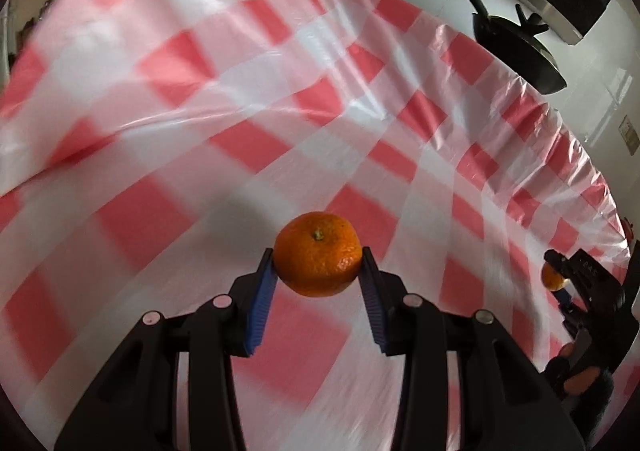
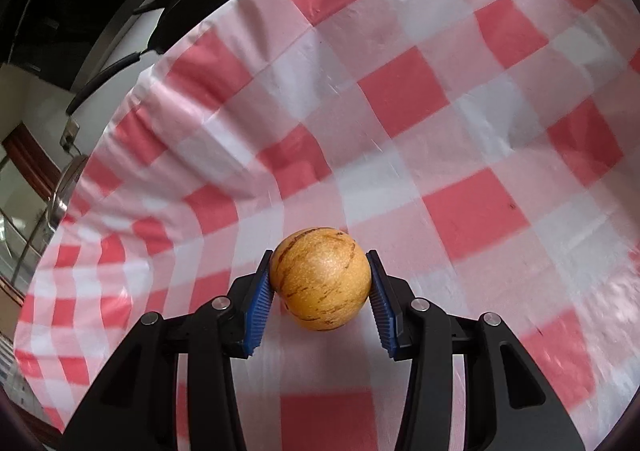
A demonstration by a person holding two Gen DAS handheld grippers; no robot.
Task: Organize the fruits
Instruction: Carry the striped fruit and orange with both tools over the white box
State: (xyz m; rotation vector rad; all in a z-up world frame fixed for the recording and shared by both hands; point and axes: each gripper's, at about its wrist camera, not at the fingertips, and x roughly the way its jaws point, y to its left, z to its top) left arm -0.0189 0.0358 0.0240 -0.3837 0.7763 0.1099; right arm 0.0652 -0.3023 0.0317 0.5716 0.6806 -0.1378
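You have a mandarin (image 1: 318,254) clamped between the blue pads of your left gripper (image 1: 319,265), stem end facing up toward the camera, carried clear above the red-and-white checked tablecloth (image 1: 248,99), with its shadow falling on the cloth behind it. Your right gripper (image 2: 320,278) is closed on a second fruit, a round yellow-orange one with brown streaks (image 2: 319,278), possibly a pepino melon, also gripped between the blue pads over the same cloth. From the left wrist view your right gripper shows at the far right edge (image 1: 560,279) with its fruit, well apart from the mandarin. Neither view shows a bowl, basket or tray, so where these fruits belong is not visible yet. Beyond the cloth's crinkled edge sits a dark frying pan (image 1: 516,47) on a white counter. The risk now, as I judge it, lies in the grips: both fruits are round and held only at two narrow contact lines near the pad tips, so a quick swing or a wrist roll could let one squirt forward and roll off the table. The mandarin's soft skin could also bruise if you squeeze harder. The thin plastic cloth lies wrinkled, so a fruit set down on a fold may roll
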